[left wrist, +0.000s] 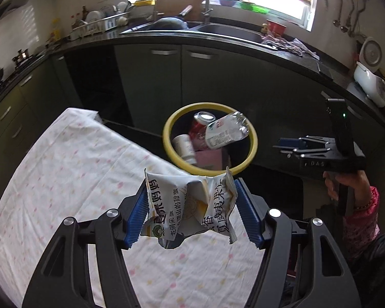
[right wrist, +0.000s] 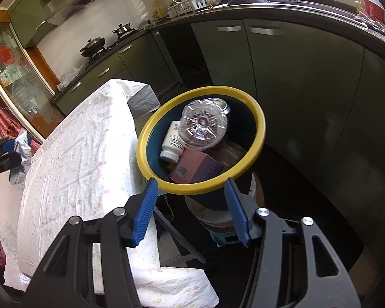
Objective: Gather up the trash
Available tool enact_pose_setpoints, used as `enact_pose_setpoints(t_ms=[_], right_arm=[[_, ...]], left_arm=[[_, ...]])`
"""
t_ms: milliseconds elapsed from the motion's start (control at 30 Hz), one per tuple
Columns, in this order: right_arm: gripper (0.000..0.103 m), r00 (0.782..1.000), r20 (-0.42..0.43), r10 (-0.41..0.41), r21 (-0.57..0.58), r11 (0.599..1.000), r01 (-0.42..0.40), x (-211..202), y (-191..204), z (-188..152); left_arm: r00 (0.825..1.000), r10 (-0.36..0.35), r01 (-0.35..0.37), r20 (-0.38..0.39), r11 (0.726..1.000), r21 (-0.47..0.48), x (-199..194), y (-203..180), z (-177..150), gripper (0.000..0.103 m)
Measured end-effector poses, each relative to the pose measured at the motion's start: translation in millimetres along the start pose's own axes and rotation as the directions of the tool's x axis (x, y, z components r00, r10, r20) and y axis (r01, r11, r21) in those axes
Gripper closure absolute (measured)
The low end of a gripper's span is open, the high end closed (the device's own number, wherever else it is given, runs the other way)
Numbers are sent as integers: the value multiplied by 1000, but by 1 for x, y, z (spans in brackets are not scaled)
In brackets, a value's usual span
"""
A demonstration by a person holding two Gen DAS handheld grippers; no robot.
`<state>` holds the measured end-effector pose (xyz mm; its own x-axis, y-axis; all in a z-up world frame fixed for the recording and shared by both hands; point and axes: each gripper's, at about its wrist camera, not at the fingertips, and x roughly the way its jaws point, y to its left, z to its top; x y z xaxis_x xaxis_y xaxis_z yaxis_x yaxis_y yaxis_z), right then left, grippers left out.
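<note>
**Snack wrapper in your left claw, bin already part full**

Your left claw pinched a crumpled snack wrapper between its blue pads, holding it above the cloth-covered worktop. The wrapper was white and yellow with large Chinese print; the characters 夏威夷果 could be read on its right half, and a small green round logo sat near its lower left corner. The rest of the text was too creased to read.

Just beyond the wrapper stood the yellow-rimmed bin, beside the worktop's edge. Inside it lay a clear plastic bottle with a white and green label, a red can with a silver top, a white pill bottle with a barcode, and a pink box also showing a barcode. None of their printing was legible.

Your right claw was spread with nothing between its pads, hovering near the bin's rim. The letters "DAS" showed on its black body in the left wrist view.
</note>
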<state>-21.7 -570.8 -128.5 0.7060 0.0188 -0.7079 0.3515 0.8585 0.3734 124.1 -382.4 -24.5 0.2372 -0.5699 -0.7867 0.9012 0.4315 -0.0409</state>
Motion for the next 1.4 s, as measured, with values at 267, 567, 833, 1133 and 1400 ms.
enact_pose_setpoints(t_ms=[267,567,833,1133,1400], right_arm=[[51,1000,-5,-7,50,999,7,-1,-27,-6],[49,1000,-17,-11,75,997,13,3,-40,-9],[47,1000,-12,-12,67,998,13,-4,-34,-11],[45,1000,-15,1,4,1000,0,-8,-7,-11],[41,1000,-8,21,-108,994,-22,-12,41,-14]], left_arm=[[988,-143,147,-54,987,71,104,-25,63,38],[981,-177,185,-82,977,104,169,-25,72,29],[983,-168,174,-72,981,87,176,-11,68,16],[985,-80,81,151,997,-4,49,2,14,5],[935,258,-207,243,954,-216,-73,23,-90,5]])
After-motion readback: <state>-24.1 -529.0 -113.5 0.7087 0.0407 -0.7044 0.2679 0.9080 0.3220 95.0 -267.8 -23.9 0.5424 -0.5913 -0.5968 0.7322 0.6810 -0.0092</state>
